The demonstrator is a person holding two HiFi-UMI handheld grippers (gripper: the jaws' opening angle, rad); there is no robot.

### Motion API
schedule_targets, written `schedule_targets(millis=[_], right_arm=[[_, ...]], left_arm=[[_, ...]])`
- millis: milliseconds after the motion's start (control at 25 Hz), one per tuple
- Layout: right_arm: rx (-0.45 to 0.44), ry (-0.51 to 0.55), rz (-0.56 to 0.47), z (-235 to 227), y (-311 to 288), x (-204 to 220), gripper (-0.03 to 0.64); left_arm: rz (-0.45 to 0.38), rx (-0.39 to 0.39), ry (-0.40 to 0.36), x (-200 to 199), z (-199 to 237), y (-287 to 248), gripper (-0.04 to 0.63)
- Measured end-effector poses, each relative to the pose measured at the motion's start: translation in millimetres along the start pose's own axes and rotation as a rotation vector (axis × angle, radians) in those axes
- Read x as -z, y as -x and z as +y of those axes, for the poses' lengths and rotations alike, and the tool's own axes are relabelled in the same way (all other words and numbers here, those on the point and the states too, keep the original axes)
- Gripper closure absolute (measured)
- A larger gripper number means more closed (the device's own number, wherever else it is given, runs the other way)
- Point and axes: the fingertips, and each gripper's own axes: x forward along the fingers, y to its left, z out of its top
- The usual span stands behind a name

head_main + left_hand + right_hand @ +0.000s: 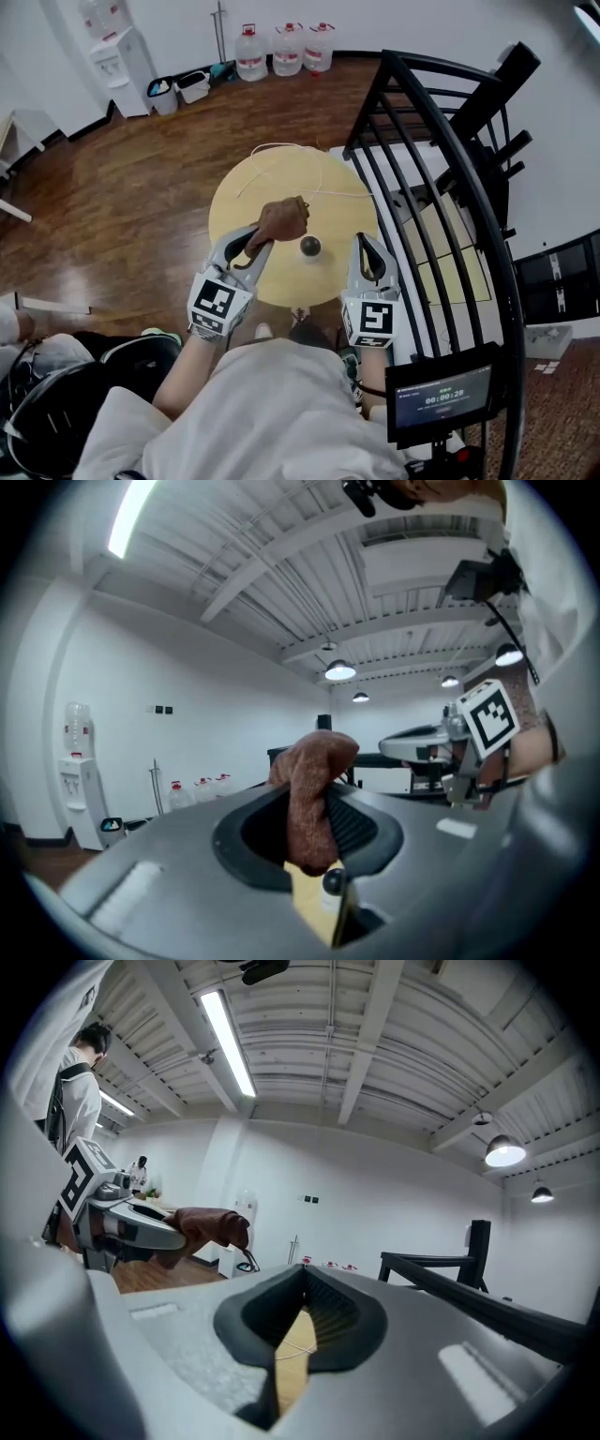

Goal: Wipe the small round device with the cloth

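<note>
The left gripper [263, 238] is clamped on a brown cloth [281, 222]. In the left gripper view its ribbed pads press on the cloth from both sides. The cloth's bunched top rises above the tips, and a lower fold hangs down between the jaws.

The right gripper [367, 241] is level with the left one, well off to its right. Its jaws are pressed together, tip against tip, with nothing between them; the right gripper view shows only a sliver of tabletop through the slot beneath the tips.

The small round device [310, 247], dark and ball-like, sits on the round wooden table [246, 192]. It lies just past the left gripper's tips and slightly to their right, close beside the hanging cloth. It is to the left of the right gripper's tips, so it lies between the two tools. In the left gripper view it shows right under the cloth's lower end. I cannot tell whether cloth and device touch.

Beyond both grippers a thin white cord [298, 193] loops across the far half of the table. A black railing [419, 164] runs along the outer side of the right gripper. Far ahead, against the wall, stand water bottles [286, 49] and, off to the left, a water dispenser [120, 56].
</note>
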Motion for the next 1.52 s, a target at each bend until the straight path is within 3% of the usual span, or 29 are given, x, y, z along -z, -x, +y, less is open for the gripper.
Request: schedule_targets(millis=[280,840,960,1080,1320,1520], right_arm=[[0.050,-0.102,-0.027,-7,39,-4,0.612],[-0.023,-0.111,-0.008,-10,59,4,0.612],[-0.008,-0.113,-0.003,-8,63,2,0.612],[0.007,-0.099,0.010,-1,70,1,0.612],[0.035,-0.170,0.066,17,110,22,0.612],[0.046,-0.157,0.057,27,128,21,0.612]], left_arm=[[-0.100,-0.054,0.033,-7,0,34,0.508],[-0.104,-0.051,0.054,-12,-34,42,0.506],[-0.080,-0.044,0.023,-11,-35,48,0.506],[-0.064,-0.063,0.044,-5,-31,57,0.505],[0.000,0.070,0.016,25,-63,67,0.505],[-0.028,0.102,0.034,14,-83,73,0.505]])
